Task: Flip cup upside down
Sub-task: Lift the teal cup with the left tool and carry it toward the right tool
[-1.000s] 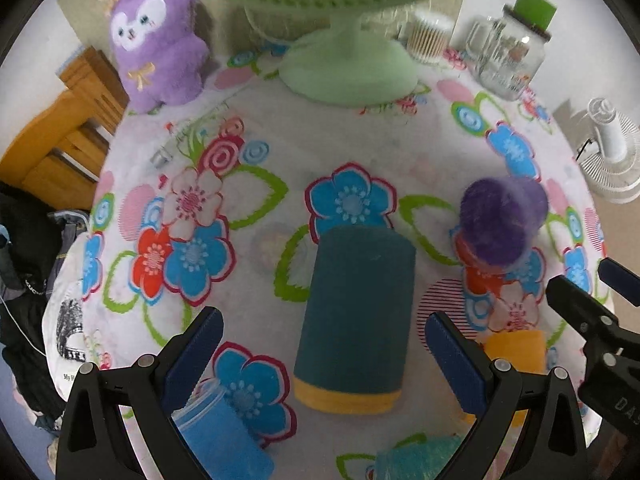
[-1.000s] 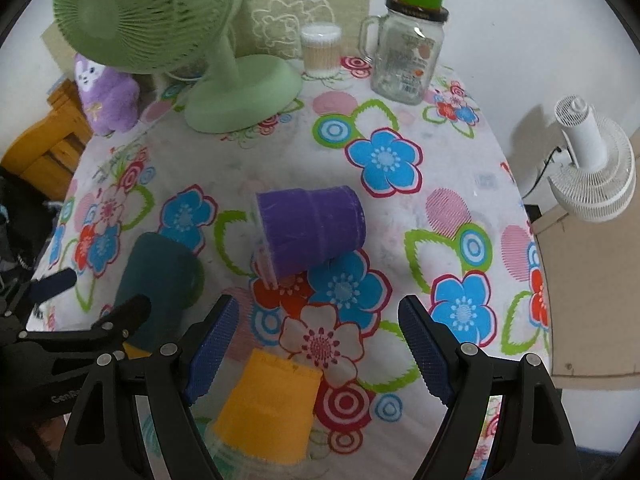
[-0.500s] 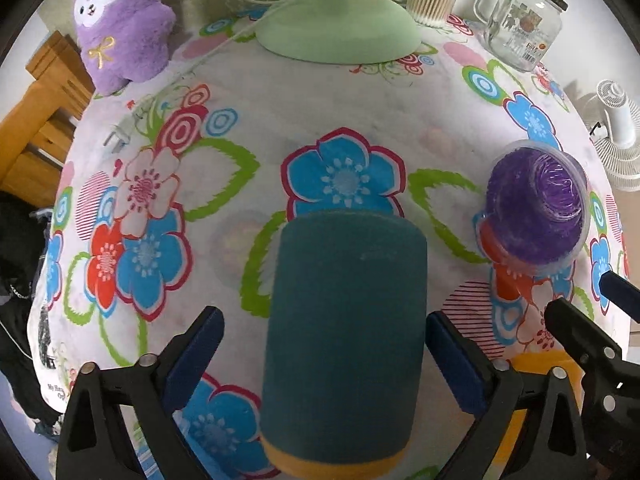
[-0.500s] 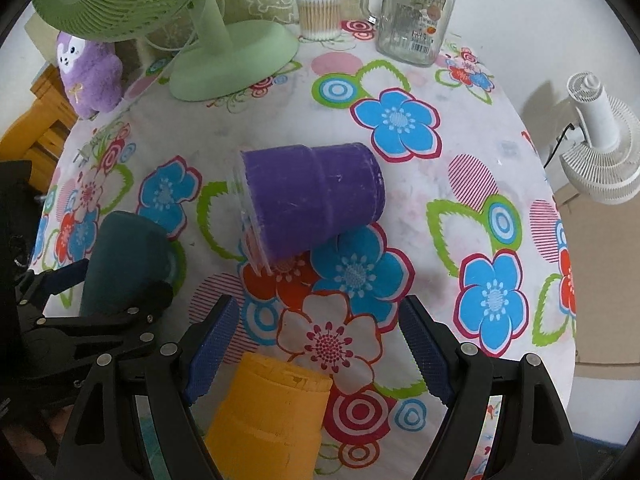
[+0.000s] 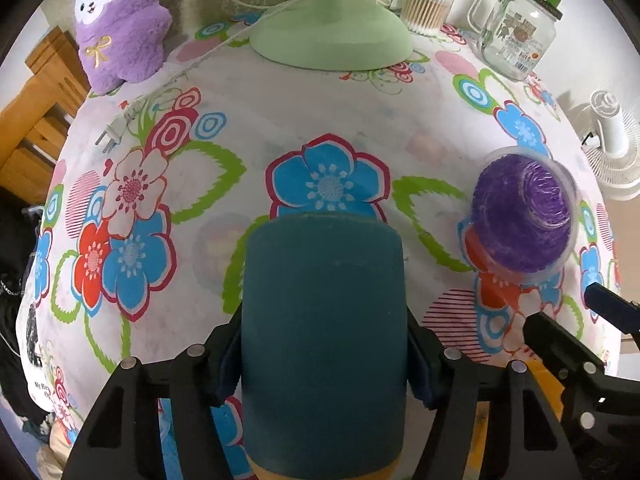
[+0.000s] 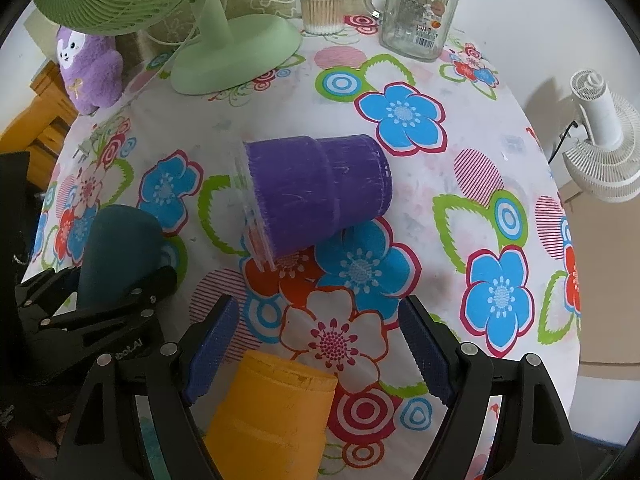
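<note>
A dark teal cup (image 5: 324, 344) with a yellow rim lies on its side on the floral tablecloth. My left gripper (image 5: 324, 372) is shut on it, one blue pad on each side; the pair also shows in the right wrist view (image 6: 116, 248). A purple cup (image 6: 316, 192) lies on its side in the middle of the table, its mouth to the left; it also shows in the left wrist view (image 5: 524, 216). My right gripper (image 6: 316, 344) is open and empty, a little short of the purple cup and above an orange cup (image 6: 272, 416).
A green desk fan (image 6: 236, 52), a purple plush toy (image 5: 120, 24), a cotton-swab tub (image 6: 322, 6) and a glass mug jar (image 6: 416, 8) stand along the table's (image 5: 280, 112) far side. A white plug (image 5: 114, 132) lies at the left. A white fan (image 6: 600, 148) stands off the right edge.
My left gripper has moved forward around the teal cup and shut on it. My right gripper has moved closer to the purple cup and stays open.
</note>
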Available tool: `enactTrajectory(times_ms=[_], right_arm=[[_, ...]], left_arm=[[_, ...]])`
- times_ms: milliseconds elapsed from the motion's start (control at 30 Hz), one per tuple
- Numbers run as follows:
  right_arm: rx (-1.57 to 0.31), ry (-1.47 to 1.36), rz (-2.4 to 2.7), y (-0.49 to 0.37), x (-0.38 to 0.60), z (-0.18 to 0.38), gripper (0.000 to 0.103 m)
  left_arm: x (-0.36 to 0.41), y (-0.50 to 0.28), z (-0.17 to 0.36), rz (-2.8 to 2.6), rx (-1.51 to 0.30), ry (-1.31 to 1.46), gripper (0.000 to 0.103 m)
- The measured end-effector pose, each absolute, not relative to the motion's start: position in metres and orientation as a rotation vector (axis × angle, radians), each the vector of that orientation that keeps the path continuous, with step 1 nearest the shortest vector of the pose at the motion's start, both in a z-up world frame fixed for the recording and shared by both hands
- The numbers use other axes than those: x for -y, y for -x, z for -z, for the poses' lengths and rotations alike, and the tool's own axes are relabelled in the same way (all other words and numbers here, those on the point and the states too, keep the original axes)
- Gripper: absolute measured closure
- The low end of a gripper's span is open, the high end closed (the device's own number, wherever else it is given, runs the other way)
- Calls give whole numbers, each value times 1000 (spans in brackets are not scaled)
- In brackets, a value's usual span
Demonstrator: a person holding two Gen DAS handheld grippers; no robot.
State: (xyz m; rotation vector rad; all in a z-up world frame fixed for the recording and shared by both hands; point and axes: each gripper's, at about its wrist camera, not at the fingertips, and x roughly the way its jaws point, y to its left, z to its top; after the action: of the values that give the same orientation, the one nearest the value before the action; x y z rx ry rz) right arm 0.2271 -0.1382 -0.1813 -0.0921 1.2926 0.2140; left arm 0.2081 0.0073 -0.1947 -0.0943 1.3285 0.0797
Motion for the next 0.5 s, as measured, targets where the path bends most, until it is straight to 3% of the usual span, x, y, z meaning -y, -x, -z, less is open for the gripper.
enactTrajectory(times_ms=[500], right_arm=[[-1220,54,-269,-197,144,121,19]], left_arm=[[-7,-177,132,-56,-1300,52,35]])
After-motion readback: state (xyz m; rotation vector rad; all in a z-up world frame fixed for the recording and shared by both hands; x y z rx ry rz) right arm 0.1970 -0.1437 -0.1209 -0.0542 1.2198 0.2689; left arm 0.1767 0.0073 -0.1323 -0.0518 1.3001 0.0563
